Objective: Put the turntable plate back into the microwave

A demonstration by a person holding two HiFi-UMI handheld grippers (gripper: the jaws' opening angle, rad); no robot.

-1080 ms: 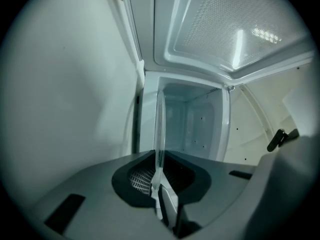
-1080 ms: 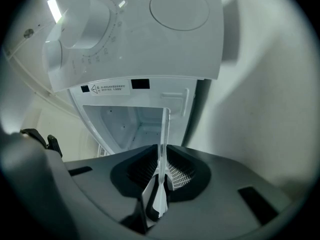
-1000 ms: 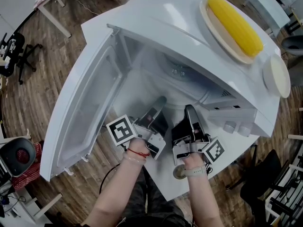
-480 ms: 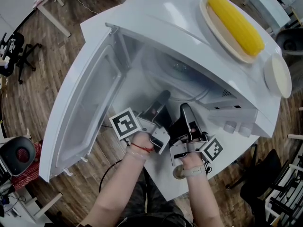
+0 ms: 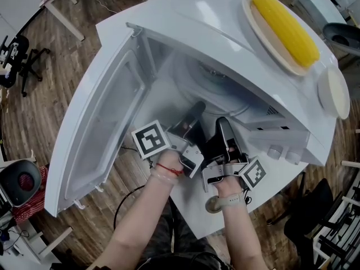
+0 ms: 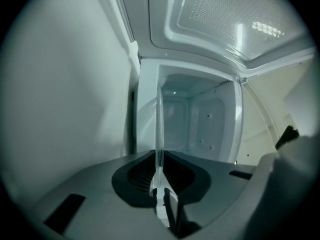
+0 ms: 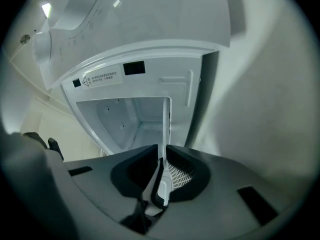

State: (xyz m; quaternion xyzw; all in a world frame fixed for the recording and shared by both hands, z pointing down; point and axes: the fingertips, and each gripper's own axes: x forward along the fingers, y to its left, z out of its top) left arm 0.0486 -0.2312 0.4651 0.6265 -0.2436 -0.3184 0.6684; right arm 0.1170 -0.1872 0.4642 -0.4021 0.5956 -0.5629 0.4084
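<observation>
The left claw [image 6: 159, 168] and right claw [image 7: 162, 167] each clamp the plate [image 6: 159, 126] rim; uneven pushing could crack it against the microwave [image 5: 185, 21] wall.

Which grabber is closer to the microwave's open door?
Left. The left gripper sits just beside the open door; the right gripper is farther off, over toward the knobs. Both grip the glass plate.

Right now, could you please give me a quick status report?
Left gripper, right gripper shut on turntable plate rim. Plate at open microwave mouth. No obstruction seen.
</observation>
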